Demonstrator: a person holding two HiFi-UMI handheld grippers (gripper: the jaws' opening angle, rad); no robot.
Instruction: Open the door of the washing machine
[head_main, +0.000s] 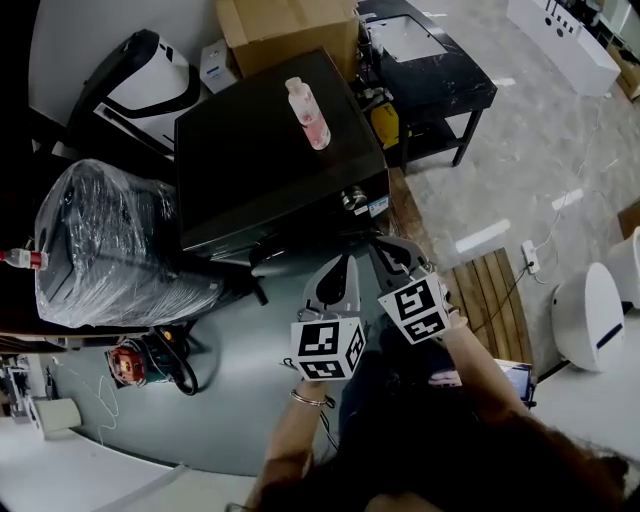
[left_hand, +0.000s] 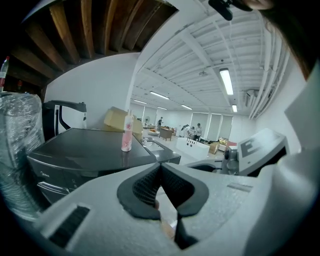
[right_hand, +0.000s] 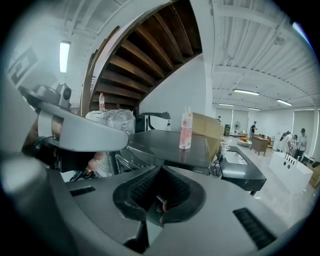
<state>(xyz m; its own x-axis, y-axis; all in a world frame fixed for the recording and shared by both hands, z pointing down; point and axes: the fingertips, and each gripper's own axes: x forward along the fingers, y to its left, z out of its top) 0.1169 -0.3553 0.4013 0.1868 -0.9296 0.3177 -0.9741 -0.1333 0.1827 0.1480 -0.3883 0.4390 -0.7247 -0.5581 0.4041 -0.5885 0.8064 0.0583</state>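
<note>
Washing machine (head_main: 270, 150), dark and boxy, stands mid-room with its front facing the person and a pink bottle (head_main: 308, 113) upright on its top. Its door is hard to make out from above. The left hand-held gripper (head_main: 343, 265) and right hand-held gripper (head_main: 388, 248) hang side by side near that front. Each has its jaws pressed together with nothing between them. A plastic-wrapped bundle (head_main: 100, 240) sits left of the machine, and a cardboard box (head_main: 285, 30) stands on its far side.
</note>
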